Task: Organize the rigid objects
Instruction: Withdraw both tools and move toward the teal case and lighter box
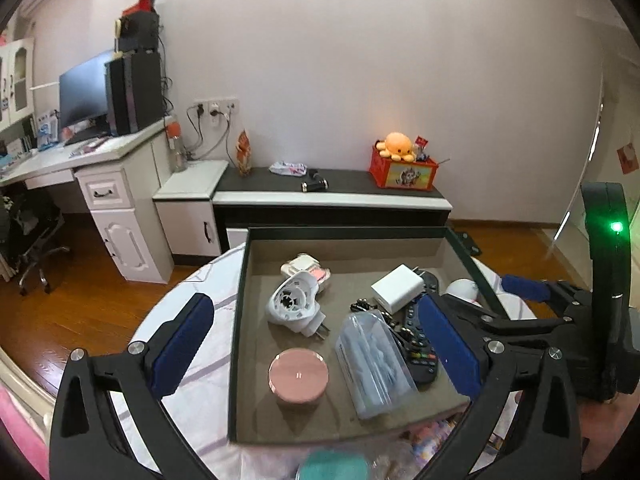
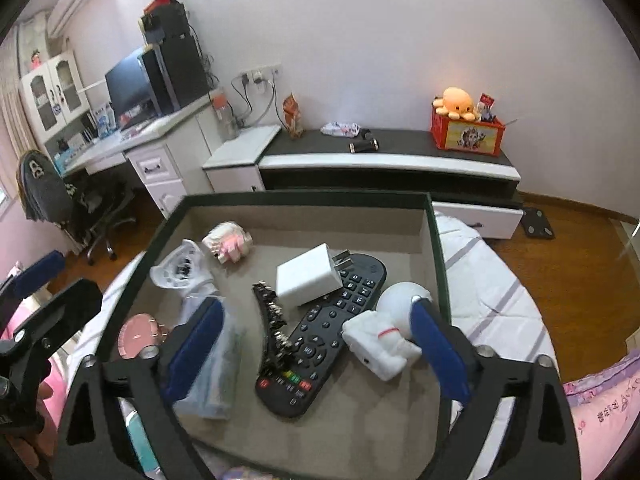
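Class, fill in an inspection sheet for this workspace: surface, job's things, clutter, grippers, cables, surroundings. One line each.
Surface: dark-rimmed tray with a grey floor, on a white striped cloth.
Job's things: black remote, white charger lying on its far end, white astronaut figure, pink round case, clear packet, white plug-in device, black hair clip, all in the tray.
Clutter: teal round object outside the near rim, blurred.
Grippers: left hand-held gripper open above the tray; right hand-held gripper open above the remote.
Cables: plugged into the wall sockets.
Surroundings: desk with monitor, low cabinet, orange plush.
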Action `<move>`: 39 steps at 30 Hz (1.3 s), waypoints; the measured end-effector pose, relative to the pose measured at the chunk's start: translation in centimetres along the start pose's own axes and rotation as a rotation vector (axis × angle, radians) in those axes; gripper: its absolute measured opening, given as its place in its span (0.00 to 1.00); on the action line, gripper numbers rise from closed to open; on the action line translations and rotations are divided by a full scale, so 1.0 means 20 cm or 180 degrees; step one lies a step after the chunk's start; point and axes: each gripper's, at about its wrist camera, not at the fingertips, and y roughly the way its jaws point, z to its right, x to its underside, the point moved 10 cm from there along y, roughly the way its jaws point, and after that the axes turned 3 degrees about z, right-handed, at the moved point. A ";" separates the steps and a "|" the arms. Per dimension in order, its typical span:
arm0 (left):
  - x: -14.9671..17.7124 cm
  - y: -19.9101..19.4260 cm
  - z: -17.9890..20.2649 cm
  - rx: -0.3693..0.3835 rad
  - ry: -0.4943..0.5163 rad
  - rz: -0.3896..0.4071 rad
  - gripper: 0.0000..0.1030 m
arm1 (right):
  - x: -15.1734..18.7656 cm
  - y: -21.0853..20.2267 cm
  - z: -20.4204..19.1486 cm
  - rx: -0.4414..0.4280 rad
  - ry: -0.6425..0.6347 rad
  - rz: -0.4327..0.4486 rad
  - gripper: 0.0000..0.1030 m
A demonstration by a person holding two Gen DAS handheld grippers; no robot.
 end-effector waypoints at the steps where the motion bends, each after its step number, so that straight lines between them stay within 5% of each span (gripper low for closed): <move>1: 0.00 -0.04 0.01 -0.0007 0.0006 0.0028 1.00 | 0.00 -0.04 -0.01 -0.0011 -0.0009 0.0030 1.00; 19: 0.33 -0.62 0.00 -0.0118 -0.0025 0.0130 1.00 | 0.38 -0.72 -0.13 0.0013 0.0092 0.0321 1.00; 28: 0.53 -0.70 0.03 -0.0156 -0.0056 -0.0039 1.00 | 0.62 -0.79 -0.15 -0.0010 0.0173 0.0175 1.00; 39: 0.58 -0.69 0.01 -0.0191 -0.0026 -0.0082 1.00 | 0.65 -0.79 -0.14 0.0007 0.0135 0.0150 1.00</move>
